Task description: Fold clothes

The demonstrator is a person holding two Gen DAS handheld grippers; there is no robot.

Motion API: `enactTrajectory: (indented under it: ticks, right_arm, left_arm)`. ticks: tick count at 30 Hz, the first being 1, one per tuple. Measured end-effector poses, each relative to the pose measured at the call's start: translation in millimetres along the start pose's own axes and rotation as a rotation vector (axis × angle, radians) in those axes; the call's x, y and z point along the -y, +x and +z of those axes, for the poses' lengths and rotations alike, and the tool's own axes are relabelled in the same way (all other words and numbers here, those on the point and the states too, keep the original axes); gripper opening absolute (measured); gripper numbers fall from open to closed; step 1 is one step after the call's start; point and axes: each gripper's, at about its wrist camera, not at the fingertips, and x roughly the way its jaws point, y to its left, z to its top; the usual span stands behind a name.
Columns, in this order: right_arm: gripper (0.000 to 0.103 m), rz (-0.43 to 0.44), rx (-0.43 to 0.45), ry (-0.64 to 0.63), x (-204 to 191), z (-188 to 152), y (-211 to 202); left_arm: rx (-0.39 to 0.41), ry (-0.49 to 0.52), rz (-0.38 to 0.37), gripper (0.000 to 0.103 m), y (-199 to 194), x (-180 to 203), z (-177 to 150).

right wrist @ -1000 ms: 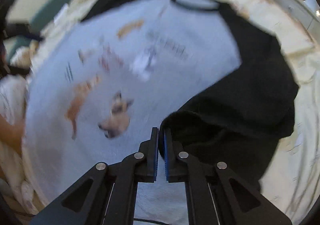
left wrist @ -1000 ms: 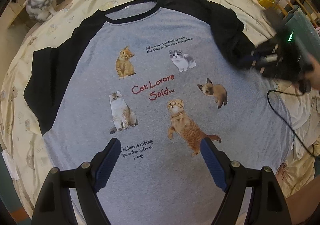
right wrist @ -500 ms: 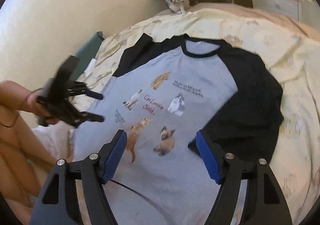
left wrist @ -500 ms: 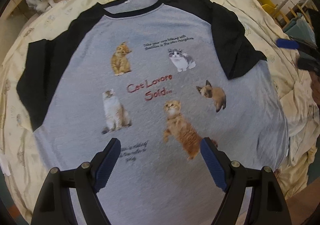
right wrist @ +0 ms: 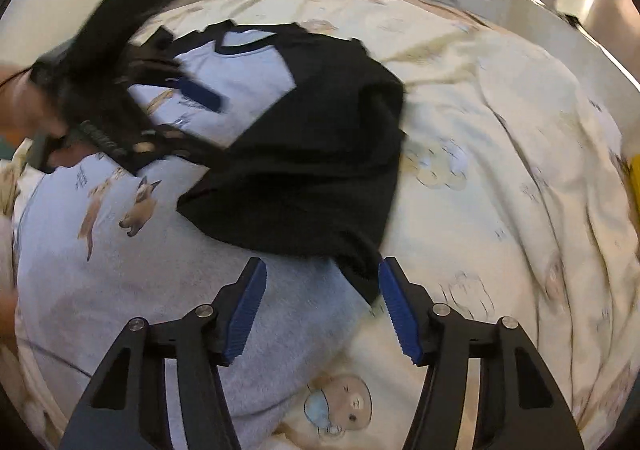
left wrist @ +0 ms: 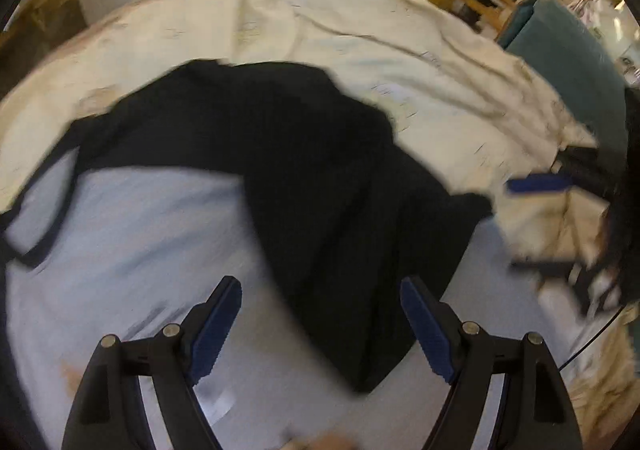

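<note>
Bed (right wrist: 500,98) covered by wrinkled cream sheet (right wrist: 520,190) with bear print (right wrist: 340,406); grey raglan shirt (right wrist: 120,270) with black sleeves lies flat on sheet, cat prints up, one black sleeve (right wrist: 312,154) folded inward over the body.

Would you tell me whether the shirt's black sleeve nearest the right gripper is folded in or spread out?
Folded in: the black sleeve lies over the grey shirt body, its cuff end resting on the grey fabric.

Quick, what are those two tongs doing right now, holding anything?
Left tongs: open, holding nothing.
Right tongs: open, holding nothing.
</note>
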Motion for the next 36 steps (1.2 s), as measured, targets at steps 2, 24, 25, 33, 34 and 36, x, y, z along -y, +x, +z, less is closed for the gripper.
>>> enactTrajectory:
  ticks: [2, 24, 25, 33, 34, 36]
  right_arm:
    - [0.064, 0.012, -0.001, 0.001, 5.0, -4.4, 4.0]
    - [0.064, 0.062, 0.068, 0.199, 8.2, -22.9, 2.1]
    - [0.064, 0.061, 0.063, 0.197, 5.6, -20.7, 4.6]
    - [0.064, 0.044, 0.046, 0.050, -40.4, -6.1, 25.8]
    - [0.064, 0.029, 0.042, 0.014, -47.9, -5.8, 29.5]
    - [0.064, 0.004, 0.024, -0.048, -54.7, -5.7, 38.4]
  left_arm:
    - [-0.047, 0.058, 0.082, 0.082, 20.6, 11.3, 11.5]
    - [0.141, -0.358, -0.011, 0.018, -47.3, -79.6, -34.1]
    - [0.109, -0.390, 0.001, 0.018, -39.3, -85.7, -44.5]
    - [0.077, -0.435, 0.039, 0.035, -27.4, -97.5, -69.9]
    - [0.092, -0.409, 0.066, 0.037, -31.5, -95.2, -65.7]
    - [0.132, -0.293, 0.084, 0.043, -41.1, -80.5, -51.6]
